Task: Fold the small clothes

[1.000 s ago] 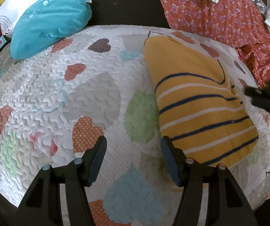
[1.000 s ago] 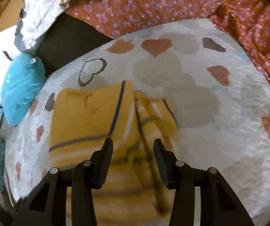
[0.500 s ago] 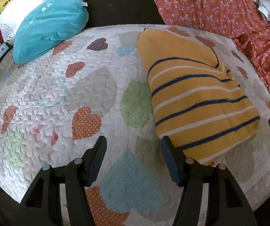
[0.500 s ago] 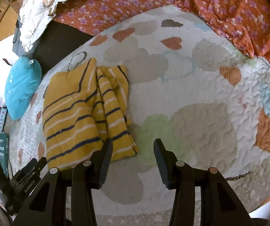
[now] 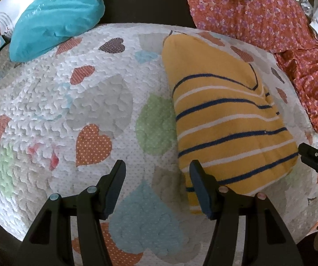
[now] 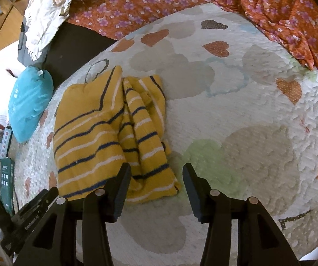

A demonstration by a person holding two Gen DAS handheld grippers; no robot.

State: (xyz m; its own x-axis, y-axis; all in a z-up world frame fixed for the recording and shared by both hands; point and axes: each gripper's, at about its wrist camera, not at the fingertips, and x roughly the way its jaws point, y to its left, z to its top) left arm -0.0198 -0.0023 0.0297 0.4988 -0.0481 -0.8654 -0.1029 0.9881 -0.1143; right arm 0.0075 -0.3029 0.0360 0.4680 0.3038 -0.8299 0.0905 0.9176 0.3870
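Observation:
A small yellow garment with navy and white stripes [image 5: 227, 119] lies folded lengthwise on a white quilt with coloured hearts [image 5: 87, 102]. In the right wrist view the same garment [image 6: 105, 130] shows one side folded over in a rumpled strip. My left gripper [image 5: 156, 175] hangs open above the quilt, its right finger just over the garment's near left corner, nothing between the jaws. My right gripper [image 6: 155, 179] is above the garment's near right corner with its jaws opening and no cloth pinched. The right gripper's tip [image 5: 314, 157] shows at the left view's right edge.
A teal cushion [image 5: 54, 17] rests at the quilt's far left edge. Orange floral fabric [image 5: 258, 13] covers the far right. A floral white pillow [image 6: 56, 6] lies at the back. Boxes and bags [image 6: 5, 170] crowd the left. The quilt's front edge runs near both grippers.
The right gripper pulled back from over the garment toward the quilt's near side, bringing the whole garment into view. The left view shifted only slightly. The garment lies still.

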